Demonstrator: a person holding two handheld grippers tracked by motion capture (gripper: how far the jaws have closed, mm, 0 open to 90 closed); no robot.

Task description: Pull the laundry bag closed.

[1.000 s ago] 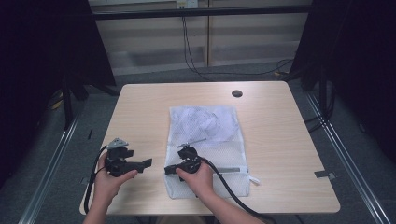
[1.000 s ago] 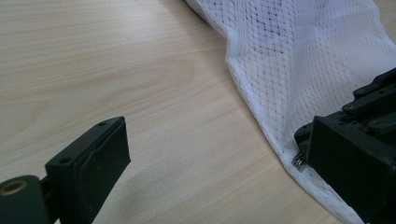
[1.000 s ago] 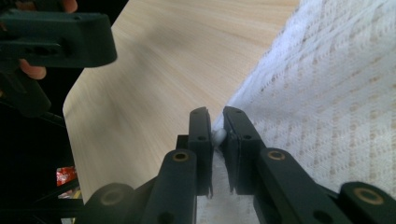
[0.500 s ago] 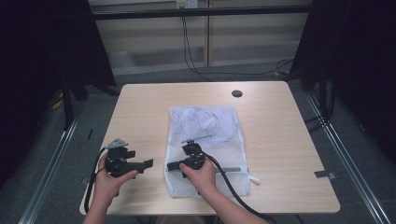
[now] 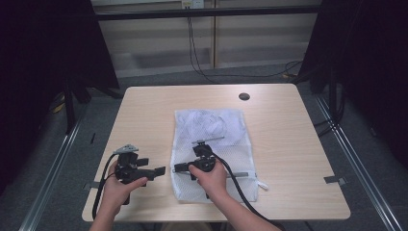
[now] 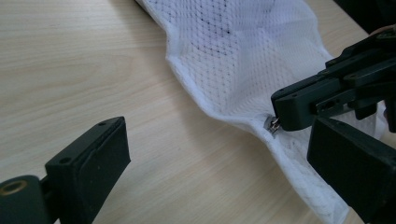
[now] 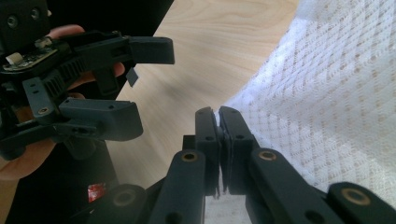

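Note:
A white mesh laundry bag [image 5: 216,132] lies flat in the middle of the wooden table [image 5: 144,115]. My right gripper [image 5: 177,168] points left at the bag's near left edge. Its jaws are shut on the small metal zipper pull [image 6: 273,125], and the bag's hem is lifted a little there. In the right gripper view the right gripper [image 7: 218,116] has its pads pressed together at the edge of the mesh bag [image 7: 327,93]. My left gripper [image 5: 156,170] hovers just left of the bag, open and pointing at that corner. In its own view the left gripper [image 6: 217,135] has its jaws wide apart, empty, with the mesh bag [image 6: 243,51] ahead.
A round black grommet [image 5: 244,96] sits in the table's far right part. A short zipper tail [image 5: 262,185] sticks out at the bag's near right corner. The right gripper's cable [image 5: 240,192] trails over the bag toward the front edge. Dark floor and metal rails surround the table.
My right gripper has risen slightly and drawn the bag's near left edge up with it. The left gripper has stayed where it was.

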